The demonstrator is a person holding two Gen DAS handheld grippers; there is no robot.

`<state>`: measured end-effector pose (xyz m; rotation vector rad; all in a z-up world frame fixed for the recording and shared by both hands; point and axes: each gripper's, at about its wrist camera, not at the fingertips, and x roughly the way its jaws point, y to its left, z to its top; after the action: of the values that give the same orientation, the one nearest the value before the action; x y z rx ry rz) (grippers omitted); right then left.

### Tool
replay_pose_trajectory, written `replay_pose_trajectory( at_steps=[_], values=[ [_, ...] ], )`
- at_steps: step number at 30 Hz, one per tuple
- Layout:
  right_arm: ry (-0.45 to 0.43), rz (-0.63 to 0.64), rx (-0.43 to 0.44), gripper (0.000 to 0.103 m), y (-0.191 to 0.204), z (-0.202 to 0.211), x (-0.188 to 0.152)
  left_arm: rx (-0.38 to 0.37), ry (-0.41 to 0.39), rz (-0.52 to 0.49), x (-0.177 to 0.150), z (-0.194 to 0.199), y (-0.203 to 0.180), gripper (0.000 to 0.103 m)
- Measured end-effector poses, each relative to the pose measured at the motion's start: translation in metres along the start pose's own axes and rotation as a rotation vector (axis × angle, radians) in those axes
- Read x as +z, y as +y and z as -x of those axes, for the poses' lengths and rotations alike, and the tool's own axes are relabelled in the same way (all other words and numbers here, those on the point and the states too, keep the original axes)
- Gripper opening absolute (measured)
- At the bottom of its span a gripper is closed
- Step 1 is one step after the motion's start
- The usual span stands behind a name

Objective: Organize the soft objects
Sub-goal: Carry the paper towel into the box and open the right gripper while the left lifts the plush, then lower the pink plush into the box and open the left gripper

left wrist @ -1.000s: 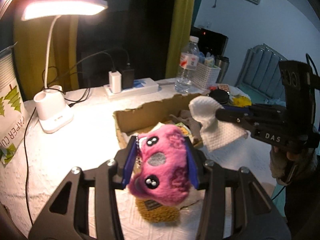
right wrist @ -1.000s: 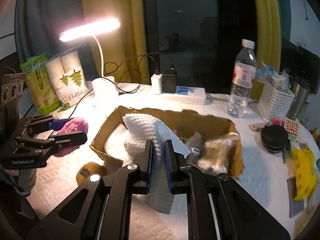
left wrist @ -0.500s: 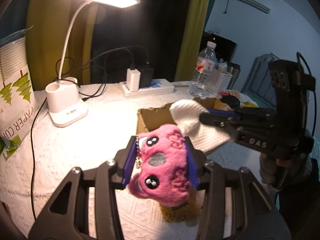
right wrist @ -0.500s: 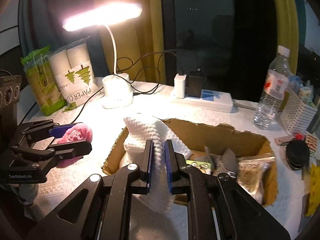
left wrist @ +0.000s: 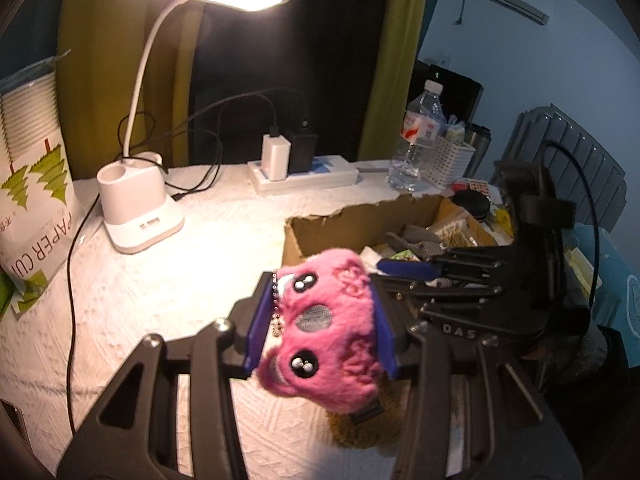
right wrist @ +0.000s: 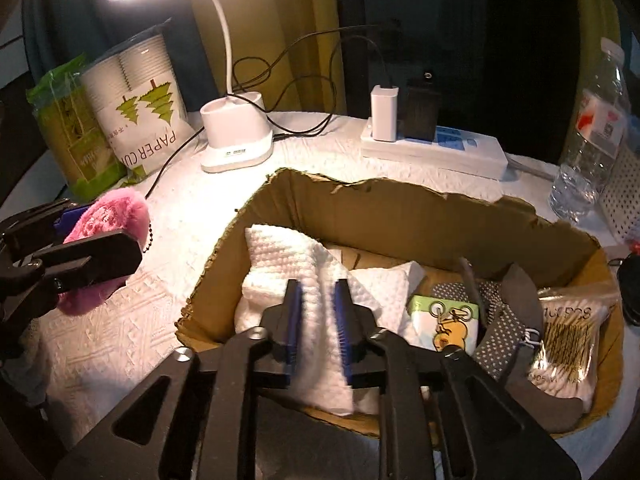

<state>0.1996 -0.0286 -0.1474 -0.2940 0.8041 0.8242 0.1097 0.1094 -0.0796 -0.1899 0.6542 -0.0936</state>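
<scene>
My left gripper [left wrist: 320,324] is shut on a pink plush toy [left wrist: 332,328] with black bead eyes and holds it above the white tablecloth, left of the cardboard box [left wrist: 352,220]. A brown fuzzy item [left wrist: 360,428] lies on the cloth beneath it. From the right wrist view the pink plush toy [right wrist: 104,216] sits in that left gripper [right wrist: 96,236] at the left. My right gripper [right wrist: 318,312] is low inside the cardboard box [right wrist: 400,216], and its jaws are opening. The white waffle cloth [right wrist: 280,264] lies loose between them, resting in the box's left end.
The box also holds a grey dotted cloth [right wrist: 496,328], a small cartoon packet [right wrist: 444,320] and a bag of cotton swabs [right wrist: 564,344]. Behind stand a lit desk lamp [right wrist: 236,136], a power strip [right wrist: 432,148], a water bottle [right wrist: 592,128], paper cups [right wrist: 140,108] and a white basket [left wrist: 448,160].
My right gripper has come down into the box with the white cloth and its jaws have parted, leaving the cloth lying there. The pink toy stays gripped on the left.
</scene>
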Motion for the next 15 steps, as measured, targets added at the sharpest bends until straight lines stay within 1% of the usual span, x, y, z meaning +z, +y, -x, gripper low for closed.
replay_pose_trajectory(
  at_steps=[1,2,4,6,15],
  values=[
    [-0.013,-0.008,0.000,0.037,-0.002,0.005,0.000,0.002,-0.001,-0.004,0.001,0.000,-0.003,0.046],
    [-0.023,-0.013,-0.001,0.040,-0.005,0.009,0.000,0.005,-0.004,-0.008,0.002,0.000,-0.005,0.046],
    [-0.051,-0.025,-0.008,0.043,-0.010,0.021,0.000,0.009,-0.008,-0.011,0.004,0.001,-0.010,0.046],
    [-0.071,-0.033,-0.020,0.048,-0.015,0.031,-0.001,0.017,-0.015,-0.008,0.006,0.001,-0.015,0.046],
    [-0.145,-0.090,-0.064,0.049,-0.051,0.076,-0.017,0.014,-0.029,-0.031,0.015,-0.005,-0.049,0.047]
  ],
)
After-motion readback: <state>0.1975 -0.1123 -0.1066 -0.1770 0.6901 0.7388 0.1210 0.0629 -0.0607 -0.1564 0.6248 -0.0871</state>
